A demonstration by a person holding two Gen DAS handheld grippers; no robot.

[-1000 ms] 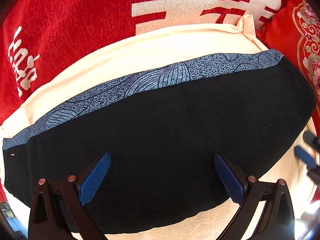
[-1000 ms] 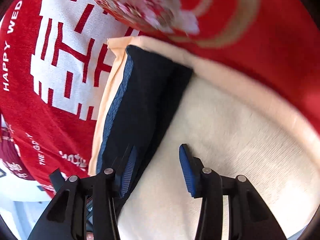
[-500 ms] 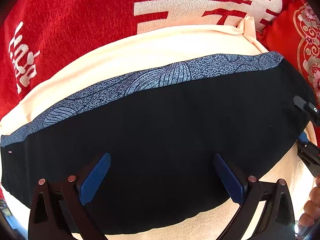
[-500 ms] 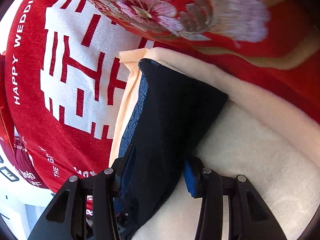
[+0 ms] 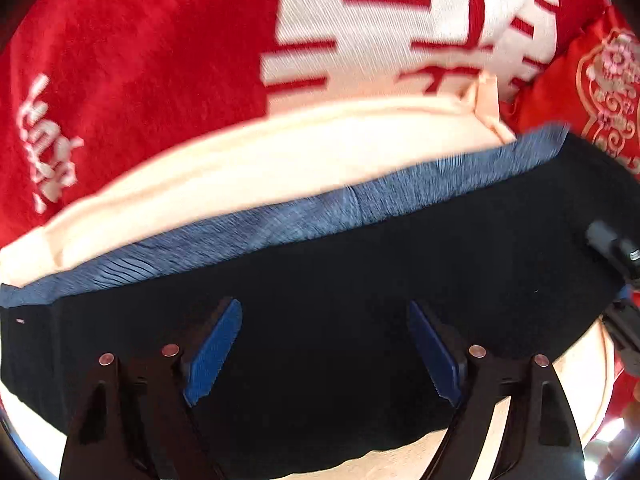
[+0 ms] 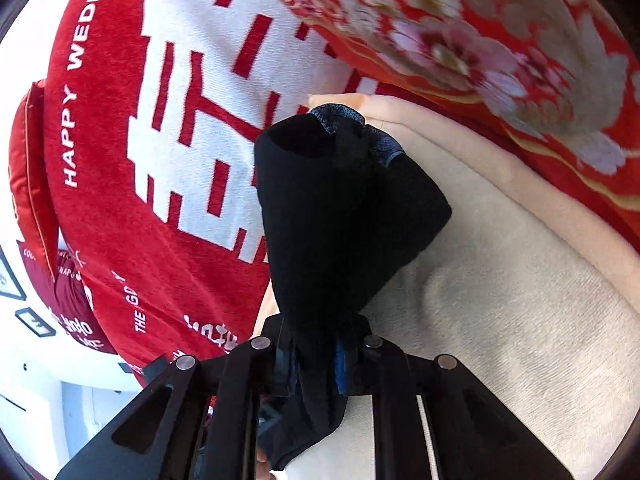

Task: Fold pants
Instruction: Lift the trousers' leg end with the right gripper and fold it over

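Lifted pants [image 6: 344, 216] in right tongs [image 6: 316, 364] overlap "HAPPY WEDDING" blanket [image 6: 100, 128].

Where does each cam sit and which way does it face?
Left wrist: on the left claw, looking steeply down at the black pants on the cream blanket; its blue pads stand apart, having just been closing, not yet pinching cloth.
Right wrist: on the right claw, looking along the pants' end, bunched between its just-closed pads.
Shared: pants, blanket, red cover; the right claw shows at the left view's edge.
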